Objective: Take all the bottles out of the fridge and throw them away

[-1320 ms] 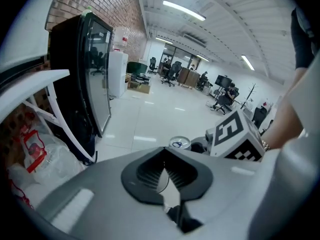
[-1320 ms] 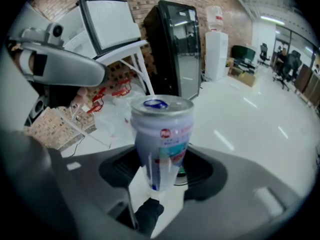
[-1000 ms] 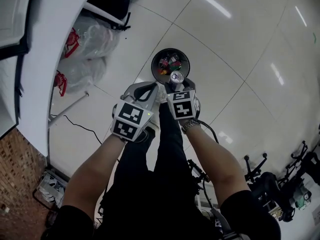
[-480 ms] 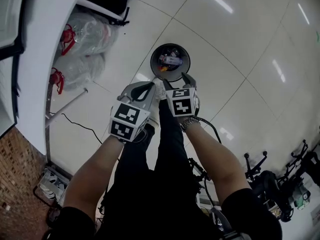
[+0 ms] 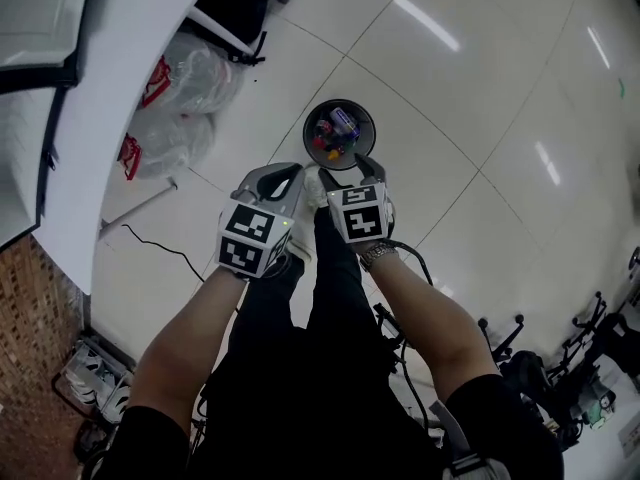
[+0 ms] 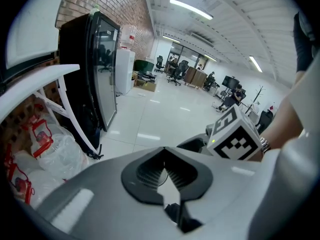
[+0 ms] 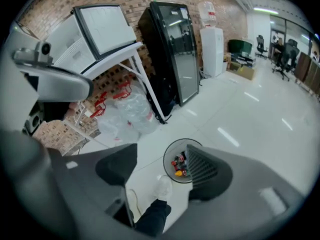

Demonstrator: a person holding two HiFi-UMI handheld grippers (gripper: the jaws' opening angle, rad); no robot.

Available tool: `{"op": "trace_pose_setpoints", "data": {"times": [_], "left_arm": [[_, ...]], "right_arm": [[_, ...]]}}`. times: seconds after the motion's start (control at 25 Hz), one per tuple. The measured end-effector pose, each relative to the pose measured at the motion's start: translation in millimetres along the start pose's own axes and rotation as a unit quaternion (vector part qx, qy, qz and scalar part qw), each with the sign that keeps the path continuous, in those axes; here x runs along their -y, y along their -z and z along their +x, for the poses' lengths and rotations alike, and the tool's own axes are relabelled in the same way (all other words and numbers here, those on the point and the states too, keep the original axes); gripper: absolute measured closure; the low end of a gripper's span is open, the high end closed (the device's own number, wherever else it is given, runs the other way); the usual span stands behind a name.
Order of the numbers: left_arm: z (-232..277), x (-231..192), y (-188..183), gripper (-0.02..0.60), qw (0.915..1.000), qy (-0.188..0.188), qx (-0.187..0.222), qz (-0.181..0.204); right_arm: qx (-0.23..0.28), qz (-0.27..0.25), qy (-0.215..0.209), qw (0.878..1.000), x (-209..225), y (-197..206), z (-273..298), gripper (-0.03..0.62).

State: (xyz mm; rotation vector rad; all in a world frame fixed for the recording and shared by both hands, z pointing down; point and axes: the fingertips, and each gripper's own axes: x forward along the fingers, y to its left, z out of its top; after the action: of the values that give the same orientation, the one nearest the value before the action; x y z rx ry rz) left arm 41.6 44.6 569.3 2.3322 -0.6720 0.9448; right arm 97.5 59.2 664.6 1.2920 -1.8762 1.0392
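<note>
Bottles down in bin, small at this range; prob. light stiff plastic, slick, best pinched mid-body or at neck. Right gripper above bin, jaws just opened wide, nothing btw them. Left gripper beside bin, pressed together, empty.

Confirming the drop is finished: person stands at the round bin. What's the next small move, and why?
Probably turn back toward the black glass-door fridge. The right hand-held gripper has just opened its jaws and holds nothing; the left hand-held gripper is shut and empty; colourful discarded items lie in the round dark waste bin.
</note>
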Motion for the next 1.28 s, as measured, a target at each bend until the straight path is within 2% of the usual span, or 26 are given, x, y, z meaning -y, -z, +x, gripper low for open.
{"op": "trace_pose_setpoints", "data": {"times": [0.2,0.36,0.48,0.56,0.68,0.84,1.08,1.28], "left_arm": [[-42,1,-13,0.578,0.9989,-0.027,0.039,-0.003],[-95,-1,-13,0.578,0.9963,-0.054,0.066,-0.009],[-144,-8,-15,0.578,0.9913,-0.086,0.098,-0.019],[-176,-19,-23,0.578,0.985,-0.114,0.127,-0.024],[-228,-37,-28,0.578,0.9731,-0.158,0.164,-0.035],[-302,-58,-21,0.578,0.9533,-0.215,0.203,-0.06],[-400,-87,-13,0.578,0.9103,-0.3,0.27,-0.093],[-460,-91,3,0.578,0.8827,-0.345,0.302,-0.102]], "right_arm": [[0.031,-0.032,-0.01,0.999,-29,-34,-37,0.283],[0.053,-0.062,-0.031,0.996,-77,-59,-74,0.283],[0.076,-0.107,-0.049,0.99,-122,-83,-96,0.315],[0.104,-0.14,-0.068,0.982,-155,-112,-108,0.315],[0.135,-0.184,-0.101,0.968,-208,-149,-128,0.322],[0.162,-0.234,-0.139,0.948,-278,-179,-156,0.329],[0.208,-0.318,-0.186,0.906,-371,-220,-192,0.329],[0.228,-0.361,-0.214,0.878,-431,-227,-214,0.329]]}}
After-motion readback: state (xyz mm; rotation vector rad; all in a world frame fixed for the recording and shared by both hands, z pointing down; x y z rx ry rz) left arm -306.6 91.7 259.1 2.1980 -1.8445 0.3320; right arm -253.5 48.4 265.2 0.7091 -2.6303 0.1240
